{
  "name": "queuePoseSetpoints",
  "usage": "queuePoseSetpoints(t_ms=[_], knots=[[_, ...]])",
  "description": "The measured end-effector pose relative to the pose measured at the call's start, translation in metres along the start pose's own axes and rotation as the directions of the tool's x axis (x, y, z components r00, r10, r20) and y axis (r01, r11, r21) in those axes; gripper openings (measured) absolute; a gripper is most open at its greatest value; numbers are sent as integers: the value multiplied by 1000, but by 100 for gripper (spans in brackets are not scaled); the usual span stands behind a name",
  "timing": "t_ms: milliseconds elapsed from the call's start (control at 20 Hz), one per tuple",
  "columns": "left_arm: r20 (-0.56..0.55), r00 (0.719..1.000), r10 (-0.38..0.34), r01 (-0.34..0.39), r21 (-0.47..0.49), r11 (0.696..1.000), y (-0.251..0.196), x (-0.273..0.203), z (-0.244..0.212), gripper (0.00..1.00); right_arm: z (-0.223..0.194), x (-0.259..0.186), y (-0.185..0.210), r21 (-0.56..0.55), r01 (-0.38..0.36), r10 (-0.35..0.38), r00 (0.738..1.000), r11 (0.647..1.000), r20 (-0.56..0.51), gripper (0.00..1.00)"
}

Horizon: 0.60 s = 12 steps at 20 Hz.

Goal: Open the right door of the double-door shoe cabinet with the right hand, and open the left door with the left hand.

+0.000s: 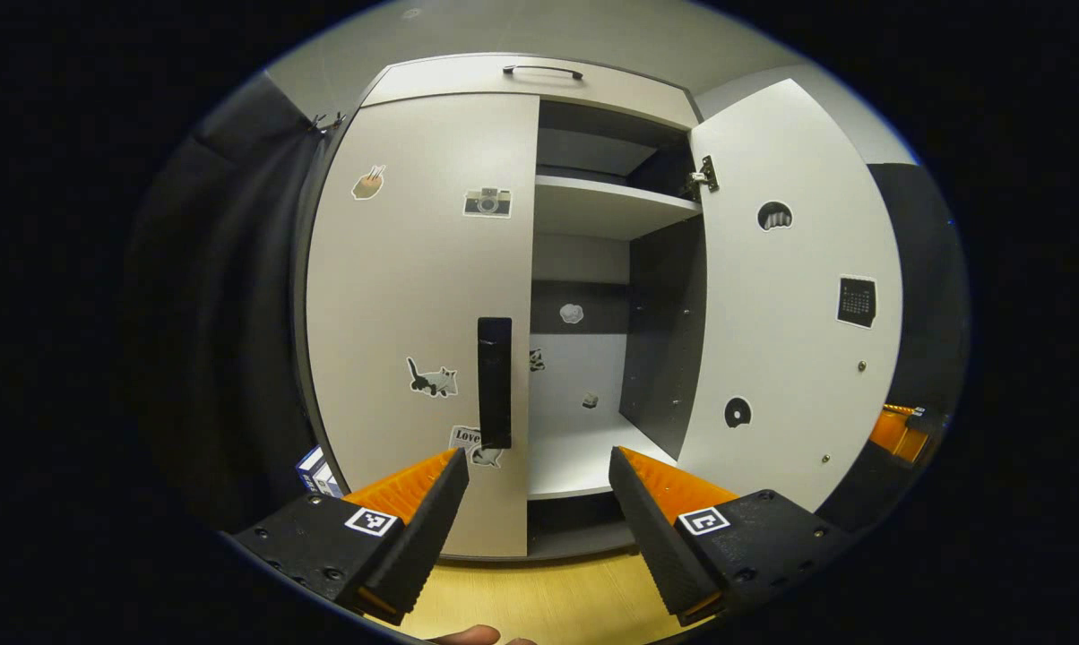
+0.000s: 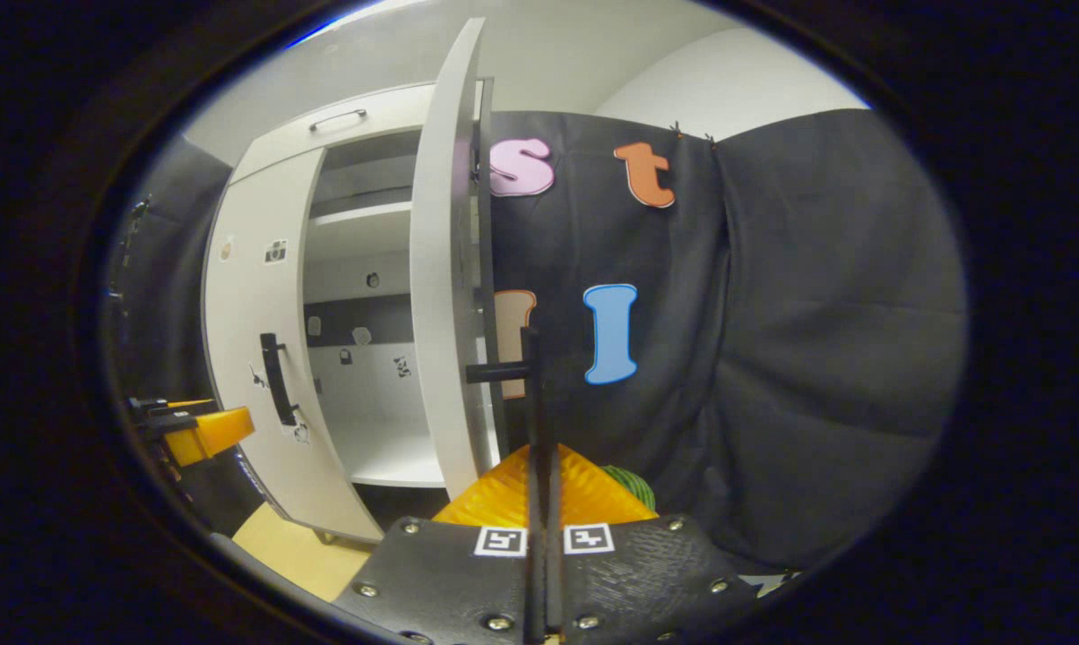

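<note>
Standing on the pale wood floor (image 1: 548, 600), the shoe cabinet (image 1: 522, 81) has two doors. Its right door (image 1: 786, 296) is swung wide open; its left door (image 1: 414, 296) is closed, with one black vertical handle (image 1: 495, 381) near its inner edge. Inside the cabinet sits one white shelf (image 1: 607, 206). Four stickers show on the left door's face, one with the word "Love", and three on the right door's inner face. The left gripper (image 1: 539, 479) hovers before the left door's handle, fingers apart. The right gripper (image 2: 544, 484) is clamped on the right door's handle (image 2: 532, 394).
</note>
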<state>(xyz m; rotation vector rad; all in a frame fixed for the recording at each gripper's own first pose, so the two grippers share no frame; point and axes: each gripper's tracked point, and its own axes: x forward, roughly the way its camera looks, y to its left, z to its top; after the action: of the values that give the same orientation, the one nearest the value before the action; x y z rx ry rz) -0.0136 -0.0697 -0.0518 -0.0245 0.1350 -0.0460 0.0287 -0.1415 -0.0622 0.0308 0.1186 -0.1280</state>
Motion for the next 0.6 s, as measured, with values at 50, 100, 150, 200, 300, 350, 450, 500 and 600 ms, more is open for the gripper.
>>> queuePoseSetpoints(t_ms=[50,100,150,200,300,350,450,500,600], knots=[[-1,1000,16,-16,1,1000,1,5,1,98,-1,1,0,-5,-13,13,1000,1000,-5,1],[2,999,33,-33,2,999,4,9,3,98,-2,2,0,-16,-24,24,1000,1000,-9,1],[7,999,53,-53,4,999,8,15,6,98,-2,2,-1,-29,-38,38,999,999,-12,1],[11,998,69,-69,6,998,12,20,9,98,-2,2,0,-40,-56,55,998,998,-15,1],[24,994,108,-108,13,994,17,34,14,98,-3,1,-1,-59,-93,91,996,994,-26,1],[23,992,125,-126,20,992,21,41,14,98,-2,0,-2,-69,-104,102,994,992,-25,1],[22,988,153,-153,35,988,25,56,13,96,-3,-3,-1,-80,-131,130,991,988,-24,1],[20,987,161,-162,40,986,26,63,12,98,-4,-4,-1,-84,-143,141,990,986,-24,1],[15,985,174,-174,35,984,28,77,8,98,0,-11,-7,-84,-153,152,988,985,-12,6]])
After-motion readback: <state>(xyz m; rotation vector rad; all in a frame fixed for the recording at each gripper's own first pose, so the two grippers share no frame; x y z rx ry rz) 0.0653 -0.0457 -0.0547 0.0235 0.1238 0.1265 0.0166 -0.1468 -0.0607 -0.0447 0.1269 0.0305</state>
